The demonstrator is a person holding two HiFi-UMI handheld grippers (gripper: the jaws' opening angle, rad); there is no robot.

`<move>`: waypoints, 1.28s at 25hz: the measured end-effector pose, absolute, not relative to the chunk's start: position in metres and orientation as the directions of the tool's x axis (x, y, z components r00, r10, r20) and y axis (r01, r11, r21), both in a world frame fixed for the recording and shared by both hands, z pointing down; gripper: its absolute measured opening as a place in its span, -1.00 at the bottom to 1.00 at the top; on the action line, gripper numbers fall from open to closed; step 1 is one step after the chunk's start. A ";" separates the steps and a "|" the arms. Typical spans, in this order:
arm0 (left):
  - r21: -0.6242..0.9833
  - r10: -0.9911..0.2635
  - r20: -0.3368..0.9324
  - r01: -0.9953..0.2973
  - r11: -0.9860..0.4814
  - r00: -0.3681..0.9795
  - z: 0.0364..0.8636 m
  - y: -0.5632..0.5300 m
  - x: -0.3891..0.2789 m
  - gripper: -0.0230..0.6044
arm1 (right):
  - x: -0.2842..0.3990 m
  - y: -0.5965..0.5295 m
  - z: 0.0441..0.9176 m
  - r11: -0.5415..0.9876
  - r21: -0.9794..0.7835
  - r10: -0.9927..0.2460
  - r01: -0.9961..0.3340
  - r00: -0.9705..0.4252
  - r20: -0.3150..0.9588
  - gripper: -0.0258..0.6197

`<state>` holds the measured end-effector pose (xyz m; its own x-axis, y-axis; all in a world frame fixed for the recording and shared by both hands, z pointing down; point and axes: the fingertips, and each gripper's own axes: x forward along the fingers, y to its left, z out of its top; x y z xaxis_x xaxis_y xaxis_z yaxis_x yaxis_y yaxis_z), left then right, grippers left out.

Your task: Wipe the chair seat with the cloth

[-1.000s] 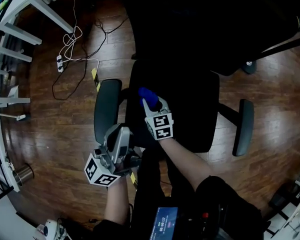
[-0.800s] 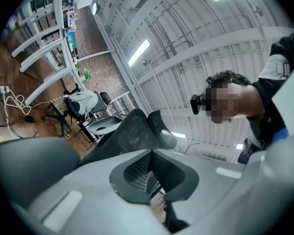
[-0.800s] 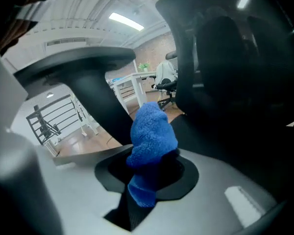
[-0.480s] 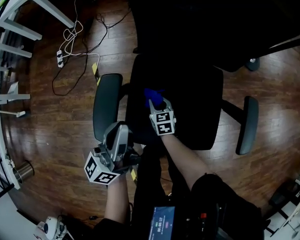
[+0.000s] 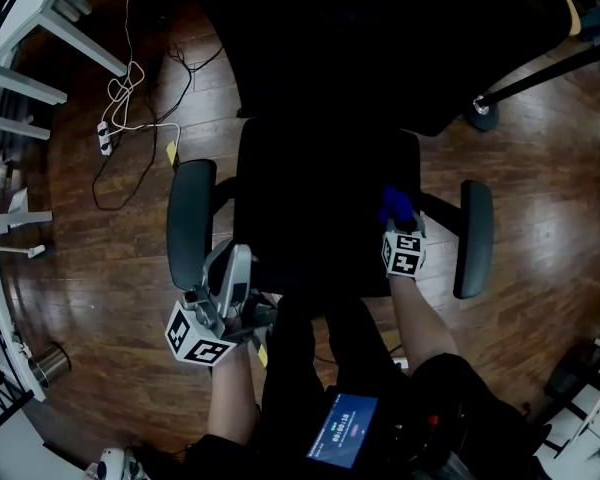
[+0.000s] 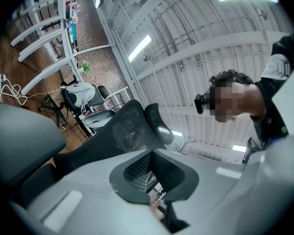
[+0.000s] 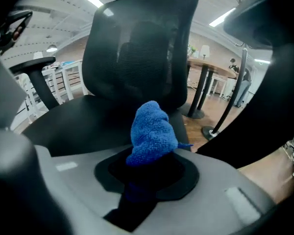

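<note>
— Head view first: where do we stand?
— Our right gripper [image 5: 398,223] is clamped on the blue cloth [image 5: 394,204], which bunches just ahead of its tips, down on the chair seat [image 5: 320,198]. The right armrest [image 5: 474,238] lies just to its right. Our left gripper [image 5: 232,268] hangs off the seat's front left corner, below the left armrest [image 5: 190,223].
— Left gripper view?
— The left gripper [image 6: 154,182] has its jaws together on nothing, tilted up past the backrest [image 6: 112,136] towards the ceiling.
— Right gripper view?
— The cloth [image 7: 152,131] is pinched in the right gripper [image 7: 147,175], with the seat [image 7: 83,124] stretching ahead and left of it.
— How far along are we?
— We judge the front strip covered and the rear still to wipe, though the seat is too dark to show what is clean.
— And against a second ago?
— The cloth was near the left armrest; we have swept it across to the right edge. The left gripper has barely moved.
</note>
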<state>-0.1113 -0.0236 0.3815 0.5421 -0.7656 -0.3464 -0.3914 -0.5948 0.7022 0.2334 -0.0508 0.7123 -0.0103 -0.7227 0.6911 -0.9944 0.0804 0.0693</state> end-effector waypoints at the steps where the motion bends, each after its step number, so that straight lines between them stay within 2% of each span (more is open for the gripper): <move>1: 0.702 -0.766 -0.345 -0.392 -0.594 0.542 0.382 -0.025 -0.110 -0.92 | 0.242 -0.050 0.711 0.069 0.075 -0.724 -0.995 0.002 0.690 -0.60; 8: 0.695 -0.763 -0.359 -0.392 -0.603 0.537 0.374 -0.024 -0.109 -0.92 | 0.250 -0.051 0.706 -0.007 0.100 -0.733 -0.995 0.073 0.676 -0.60; 11: 0.695 -0.769 -0.358 -0.399 -0.598 0.530 0.374 -0.022 -0.113 -0.92 | 0.232 -0.052 0.695 0.007 0.075 -0.760 -0.997 0.043 0.649 -0.60; 14: 0.699 -0.781 -0.354 -0.409 -0.586 0.514 0.374 -0.019 -0.123 -0.92 | 0.170 -0.053 0.683 0.114 0.011 -0.776 -0.993 -0.083 0.625 -0.60; 17: 0.704 -0.793 -0.356 -0.417 -0.575 0.493 0.370 -0.017 -0.133 -0.92 | 0.078 -0.050 0.678 0.259 -0.080 -0.757 -0.963 -0.254 0.602 -0.60; 21: 0.697 -0.798 -0.356 -0.430 -0.573 0.487 0.366 -0.013 -0.139 -0.92 | -0.044 -0.035 0.672 0.413 -0.191 -0.686 -0.891 -0.442 0.578 -0.60; 25: 0.690 -0.796 -0.347 -0.440 -0.575 0.496 0.366 -0.007 -0.138 -0.92 | -0.120 -0.010 0.682 0.532 -0.231 -0.585 -0.815 -0.551 0.595 -0.60; 29: 0.696 -0.798 -0.338 -0.438 -0.568 0.499 0.371 -0.004 -0.139 -0.92 | -0.125 0.003 0.706 0.580 -0.209 -0.540 -0.787 -0.564 0.625 -0.60; 32: 0.700 -0.796 -0.337 -0.432 -0.569 0.502 0.375 -0.005 -0.139 -0.92 | -0.080 -0.002 0.716 0.528 -0.165 -0.582 -0.833 -0.497 0.643 -0.60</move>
<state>-0.1392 -0.0048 0.3749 0.5021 -0.7963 -0.3374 -0.4318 -0.5689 0.7000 -0.0803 -0.0015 0.7161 -0.4973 -0.5823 0.6432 -0.8327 0.5285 -0.1654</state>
